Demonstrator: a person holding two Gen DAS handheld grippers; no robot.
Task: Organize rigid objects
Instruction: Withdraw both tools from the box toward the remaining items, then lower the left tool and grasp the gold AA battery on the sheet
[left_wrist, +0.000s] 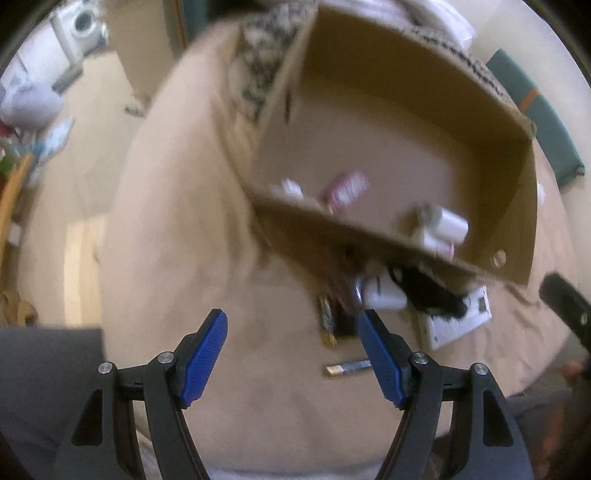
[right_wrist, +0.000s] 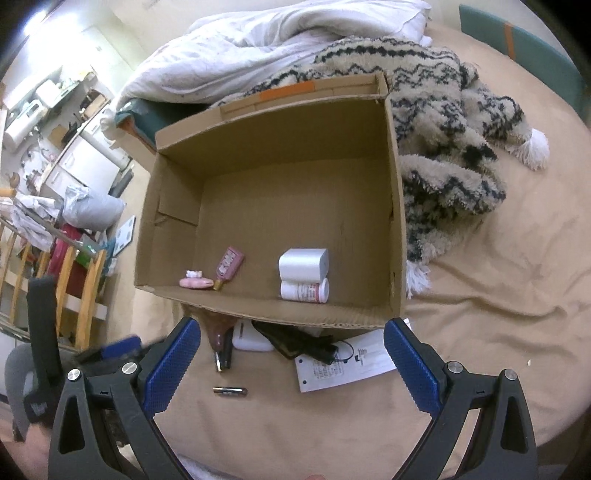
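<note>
Both the left gripper (left_wrist: 291, 332) and the right gripper (right_wrist: 291, 345) hang wide open and empty near the cardboard box (right_wrist: 395, 206) on the bed (right_wrist: 480, 332).

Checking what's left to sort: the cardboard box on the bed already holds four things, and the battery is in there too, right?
Not quite. The right wrist view shows the battery lying on the bed sheet outside the cardboard box, in front of its near wall. The rest holds.
</note>
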